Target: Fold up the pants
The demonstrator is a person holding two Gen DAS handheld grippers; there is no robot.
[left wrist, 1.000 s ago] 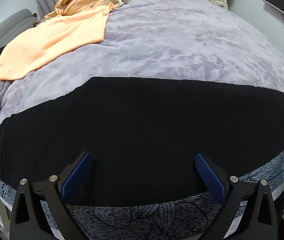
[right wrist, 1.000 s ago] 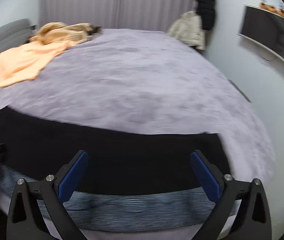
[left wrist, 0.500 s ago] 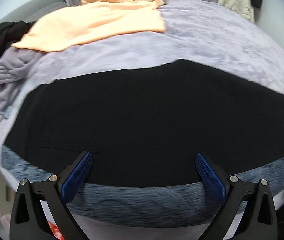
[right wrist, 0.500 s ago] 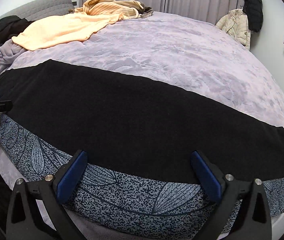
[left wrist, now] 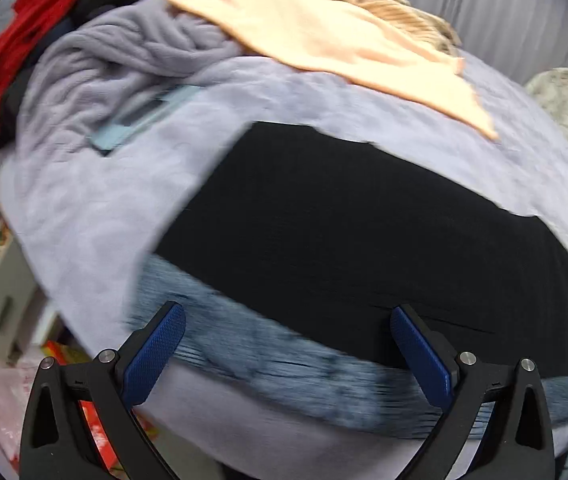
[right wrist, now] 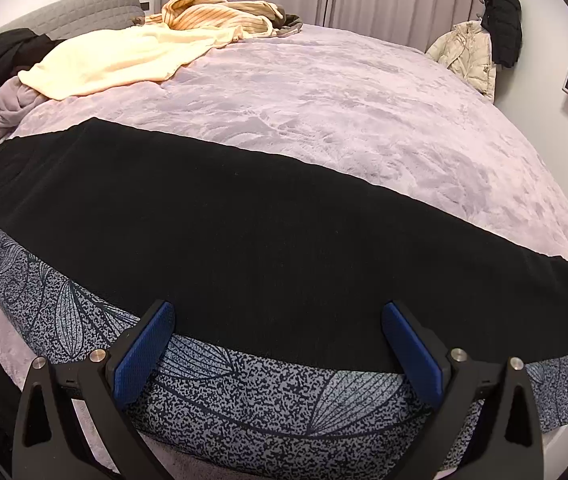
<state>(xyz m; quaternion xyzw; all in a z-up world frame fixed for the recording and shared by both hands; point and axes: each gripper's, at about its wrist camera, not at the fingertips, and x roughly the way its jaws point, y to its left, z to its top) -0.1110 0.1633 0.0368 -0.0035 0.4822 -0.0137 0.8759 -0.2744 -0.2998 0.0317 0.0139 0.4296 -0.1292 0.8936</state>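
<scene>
Both the left gripper and right gripper hung spread and empty; black pants lay flat, seemingly lengthwise-folded; next, pinching the nine-o'clock end.

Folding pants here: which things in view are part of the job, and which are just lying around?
Job: black pants, left gripper and right gripper, both open.

Lying about: peach garment, striped top, grey fleece, red garment, cream jacket.
</scene>
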